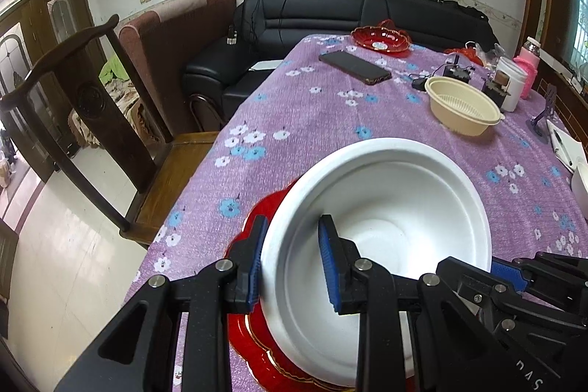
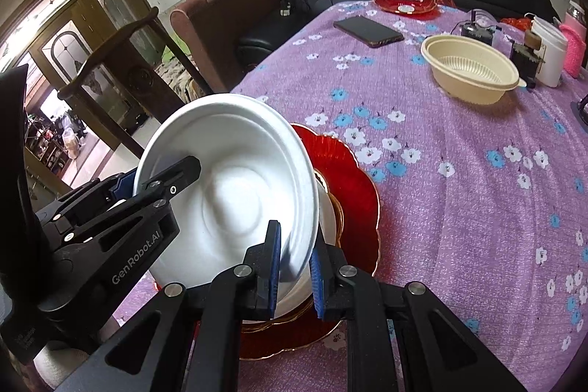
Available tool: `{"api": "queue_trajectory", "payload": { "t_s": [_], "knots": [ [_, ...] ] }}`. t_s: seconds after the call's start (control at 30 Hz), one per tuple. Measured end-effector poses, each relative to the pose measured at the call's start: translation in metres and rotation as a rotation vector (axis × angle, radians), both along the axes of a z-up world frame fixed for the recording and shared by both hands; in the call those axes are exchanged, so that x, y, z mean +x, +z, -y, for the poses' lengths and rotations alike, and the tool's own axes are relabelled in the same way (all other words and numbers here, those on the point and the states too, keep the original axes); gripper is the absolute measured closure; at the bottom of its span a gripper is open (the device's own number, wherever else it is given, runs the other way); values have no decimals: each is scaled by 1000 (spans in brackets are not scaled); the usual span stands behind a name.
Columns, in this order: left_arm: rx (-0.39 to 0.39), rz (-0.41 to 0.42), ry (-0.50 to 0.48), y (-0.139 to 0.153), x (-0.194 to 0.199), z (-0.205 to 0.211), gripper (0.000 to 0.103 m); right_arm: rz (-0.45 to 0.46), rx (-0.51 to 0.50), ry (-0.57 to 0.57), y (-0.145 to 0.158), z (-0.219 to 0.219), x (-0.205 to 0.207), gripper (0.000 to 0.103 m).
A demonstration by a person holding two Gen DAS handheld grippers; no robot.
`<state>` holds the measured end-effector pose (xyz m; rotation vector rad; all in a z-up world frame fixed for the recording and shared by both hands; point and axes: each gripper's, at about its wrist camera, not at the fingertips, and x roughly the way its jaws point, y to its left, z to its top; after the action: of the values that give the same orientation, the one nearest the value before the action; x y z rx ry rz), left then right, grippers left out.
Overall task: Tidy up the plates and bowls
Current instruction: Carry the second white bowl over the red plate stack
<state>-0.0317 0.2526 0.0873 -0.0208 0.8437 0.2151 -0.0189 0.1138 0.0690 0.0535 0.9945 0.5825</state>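
White bowl (image 1: 386, 208): lower centre of the left wrist view, lower left of the right wrist view, tilted over a red scalloped plate (image 2: 352, 179) on the bench (image 1: 312, 120) (purple floral cloth). Whether the bowl touched the plate could not be told.

Left gripper (image 1: 294, 263): fingers straddling the bowl's near rim, one blue pad (image 1: 329, 263) inside the bowl, the other outside against the wall; fairly narrow and closed on the bowl.

Right gripper (image 2: 296, 267): fingers set either side of the bowl's rim at the lower centre of its own view, narrow, gripping the bowl's edge.

Cream bowl (image 1: 465, 107): upright, upper right of both views, well apart from the white bowl.

Second red dish (image 1: 380, 39): far end of the bench, upper centre.

Phone (image 1: 354, 67): dark, lying flat, between the red dish and the cream bowl's left side.

White jar (image 1: 514, 83) and pink bottle (image 1: 527, 70): upper right, just beside each other.

Black sofa (image 1: 330, 13): beyond the bench, top of frame.
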Motion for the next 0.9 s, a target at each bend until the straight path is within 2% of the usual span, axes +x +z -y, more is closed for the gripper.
{"api": "queue_trajectory", "payload": {
  "t_s": [0.37,0.9],
  "knots": [
    [7,-22,2,-14,7,0,76,-36,-12,-6,-15,-4,8,86],
    [25,-2,24,-12,4,-3,75,-19,-17,6,-14,-12,6,84]
  ]
}}
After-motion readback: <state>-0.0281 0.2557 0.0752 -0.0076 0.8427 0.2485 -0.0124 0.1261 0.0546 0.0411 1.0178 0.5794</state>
